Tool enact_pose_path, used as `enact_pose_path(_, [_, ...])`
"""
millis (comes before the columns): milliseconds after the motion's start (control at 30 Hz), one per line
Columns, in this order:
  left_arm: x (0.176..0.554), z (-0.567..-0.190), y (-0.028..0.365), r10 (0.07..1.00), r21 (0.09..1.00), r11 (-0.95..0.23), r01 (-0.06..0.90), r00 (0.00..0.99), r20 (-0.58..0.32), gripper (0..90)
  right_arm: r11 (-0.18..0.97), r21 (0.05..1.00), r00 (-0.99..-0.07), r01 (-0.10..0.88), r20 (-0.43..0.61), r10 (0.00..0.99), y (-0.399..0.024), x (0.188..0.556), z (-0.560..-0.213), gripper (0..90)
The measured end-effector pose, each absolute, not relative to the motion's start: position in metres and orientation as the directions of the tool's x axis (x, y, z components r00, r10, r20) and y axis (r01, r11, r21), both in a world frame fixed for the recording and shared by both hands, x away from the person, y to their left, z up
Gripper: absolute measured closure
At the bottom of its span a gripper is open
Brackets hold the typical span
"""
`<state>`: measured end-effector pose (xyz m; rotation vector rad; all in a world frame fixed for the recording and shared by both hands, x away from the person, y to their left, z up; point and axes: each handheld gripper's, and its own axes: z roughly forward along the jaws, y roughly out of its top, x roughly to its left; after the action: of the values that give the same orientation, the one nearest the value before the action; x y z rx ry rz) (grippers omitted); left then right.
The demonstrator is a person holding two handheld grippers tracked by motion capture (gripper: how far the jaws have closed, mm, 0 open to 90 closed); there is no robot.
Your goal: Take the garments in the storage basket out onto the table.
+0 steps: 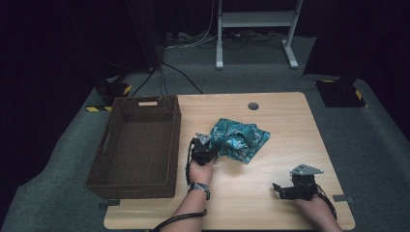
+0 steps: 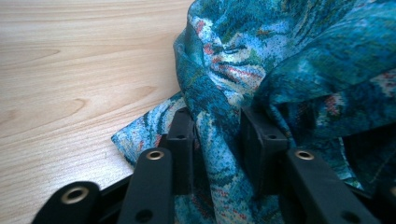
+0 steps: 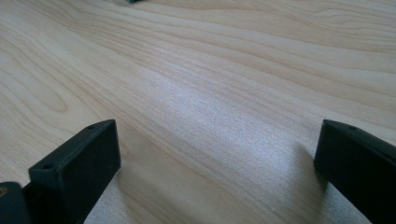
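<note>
A crumpled teal patterned cloth (image 1: pixel 239 137) lies near the middle of the wooden table (image 1: pixel 285 116). My left gripper (image 1: pixel 205 151) is at the cloth's left edge. In the left gripper view a fold of the cloth (image 2: pixel 280 56) runs up between the two jaws of the left gripper (image 2: pixel 217 119). They stand a little apart, and the fold fills the gap without looking squeezed. My right gripper (image 1: pixel 279 189) rests low near the front right of the table, pointing left. In its own view the right gripper (image 3: pixel 217 140) is wide open over bare wood, with nothing between the jaws.
A dark brown wicker basket (image 1: pixel 133 186) with nothing in it stands on the table's left side, close beside my left hand. A round cable hole (image 1: pixel 253 106) sits near the far edge. Beyond the table are cables and a white desk frame (image 1: pixel 256 19).
</note>
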<state>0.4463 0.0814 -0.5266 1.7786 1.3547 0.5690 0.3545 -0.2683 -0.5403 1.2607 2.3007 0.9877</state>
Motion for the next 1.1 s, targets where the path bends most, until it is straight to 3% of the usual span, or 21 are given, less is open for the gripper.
enact_pose_path(567, [0.433, -0.51, 0.086, 0.926, 0.824, -0.116, 0.554, 0.36, -0.111, 21.7, 0.367, 0.711, -0.55, 0.6, 0.034, 0.834, -0.268, 0.355, -0.54, 0.4])
enact_pose_path(767, [0.422, -0.502, 0.088, 0.921, 0.844, -0.145, 0.517, 0.381, -0.076, 14.3, 0.368, 0.711, -0.55, 0.599, 0.031, 0.835, -0.268, 0.354, -0.54, 0.4])
enact_pose_path(1100, [0.408, -0.494, 0.093, 0.888, 0.845, -0.148, 0.513, 0.445, -0.115, 3.0, 0.371, 0.711, -0.551, 0.597, 0.027, 0.834, -0.267, 0.354, -0.541, 0.4])
